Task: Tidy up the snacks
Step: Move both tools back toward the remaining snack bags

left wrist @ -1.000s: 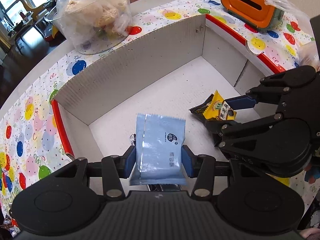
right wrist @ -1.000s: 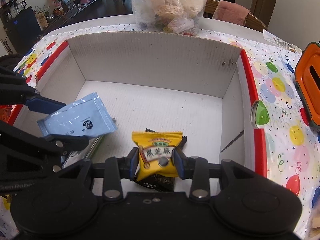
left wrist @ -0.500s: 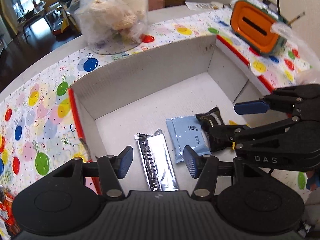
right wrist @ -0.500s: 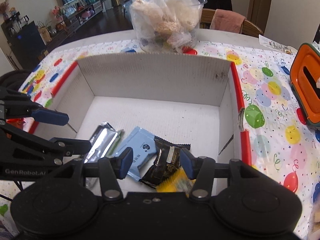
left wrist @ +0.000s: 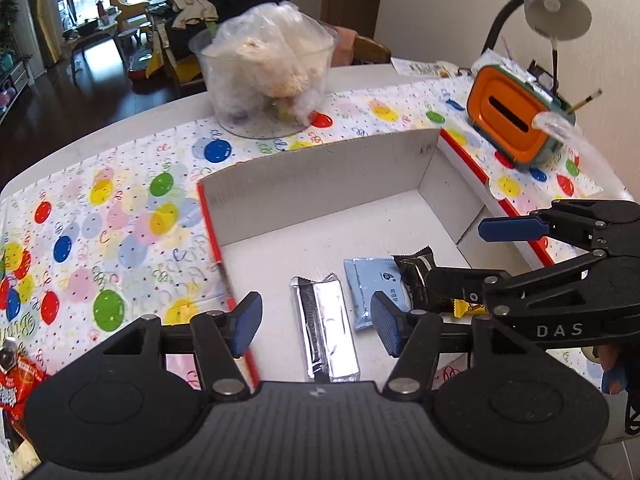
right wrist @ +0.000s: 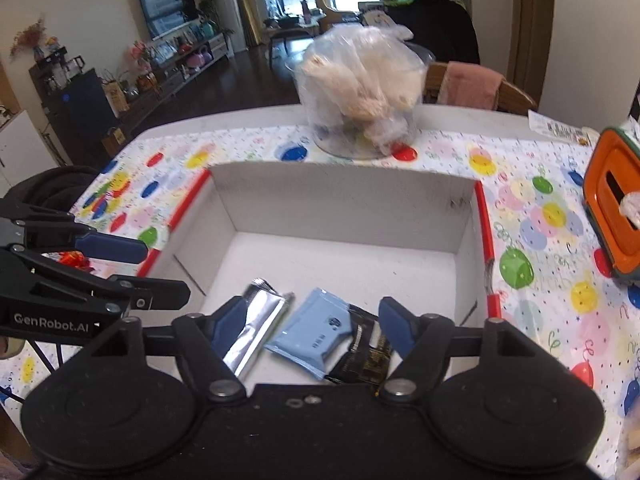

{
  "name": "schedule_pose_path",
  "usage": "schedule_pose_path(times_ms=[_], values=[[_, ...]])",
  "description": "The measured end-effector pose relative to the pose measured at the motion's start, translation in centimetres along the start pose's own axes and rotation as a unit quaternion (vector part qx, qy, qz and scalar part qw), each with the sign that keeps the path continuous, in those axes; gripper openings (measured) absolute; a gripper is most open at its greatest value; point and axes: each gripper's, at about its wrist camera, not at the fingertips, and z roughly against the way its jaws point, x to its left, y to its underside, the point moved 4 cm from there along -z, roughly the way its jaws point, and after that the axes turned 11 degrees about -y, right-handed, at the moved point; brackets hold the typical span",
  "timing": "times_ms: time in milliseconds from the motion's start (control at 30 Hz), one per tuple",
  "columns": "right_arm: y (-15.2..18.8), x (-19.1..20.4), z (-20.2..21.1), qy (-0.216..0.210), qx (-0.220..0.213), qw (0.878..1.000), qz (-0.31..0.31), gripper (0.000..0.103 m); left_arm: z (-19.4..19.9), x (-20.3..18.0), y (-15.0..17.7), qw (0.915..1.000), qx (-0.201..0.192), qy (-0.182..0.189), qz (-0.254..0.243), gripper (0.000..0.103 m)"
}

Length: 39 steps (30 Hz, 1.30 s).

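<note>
A: From the left wrist view, what lies in the box?

B: The white cardboard box (left wrist: 320, 168) with red edges sits on the worktop (left wrist: 120, 216), which has a balloon-print cover. On its floor, side by side, are a silver packet (left wrist: 328, 328), a light blue packet (left wrist: 372, 292) and a black packet (left wrist: 420, 280) whose end overlaps the blue one. A corner of a yellow packet (left wrist: 466, 309) peeks from behind the right tongs (left wrist: 472, 252).

A: And the left tongs?

B: The left tongs (left wrist: 316, 320) hang above the near end of the box, jaws apart and opening, gripping nothing; the silver packet shows in the gap below them. The right tongs reach in from the right, also parted and empty.

A: Anything else on the worktop?

B: A clear tub of bagged snacks (left wrist: 272, 80) behind the box, an orange container (left wrist: 512, 120) at right, and a red wrapper (left wrist: 20, 380) at the left edge.

A: Now the right wrist view.

B: The right tongs (right wrist: 312, 328) are apart and opening, nothing clamped. Below them the silver packet (right wrist: 256, 328), blue packet (right wrist: 316, 332) and black packet (right wrist: 368, 352) lie on the floor of the box (right wrist: 340, 204). The left tongs (right wrist: 136, 272) come in from the left, spread and empty.
</note>
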Motion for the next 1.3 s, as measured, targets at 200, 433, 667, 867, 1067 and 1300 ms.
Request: schedule_pose_path(times_ms=[200, 433, 667, 867, 1067, 1300], values=[[-0.3, 1.8, 0.6, -0.013, -0.013, 1.000, 0.009, 0.084, 1.8, 1.6, 0.9, 0.9997, -0.015, -0.007, 0.018, 0.062], [-0.3, 4.7, 1.0, -0.027, -0.029, 0.999, 0.018, 0.097, 3.8, 4.1, 2.4, 0.9985, -0.035, -0.007, 0.042, 0.071], [-0.5, 9.0, 0.8, -0.036, -0.047, 0.998, 0.022, 0.103, 5.6, 8.0, 4.3, 0.9965, -0.057, -0.005, 0.061, 0.078], [-0.4, 13.2, -0.6, -0.039, -0.050, 0.998, 0.009, 0.103, 7.1, 12.7, 6.5, 0.9946, -0.072, -0.008, 0.075, 0.080], [0.0, 17.4, -3.0, -0.036, -0.038, 0.999, 0.002, 0.103, 7.9, 17.6, 9.0, 0.9946, -0.069, -0.001, 0.077, 0.081], [0.2, 21.1, -5.7, -0.031, -0.020, 0.999, -0.016, 0.103, 8.1, 22.8, 12.1, 0.9957, -0.065, 0.012, 0.066, 0.081]])
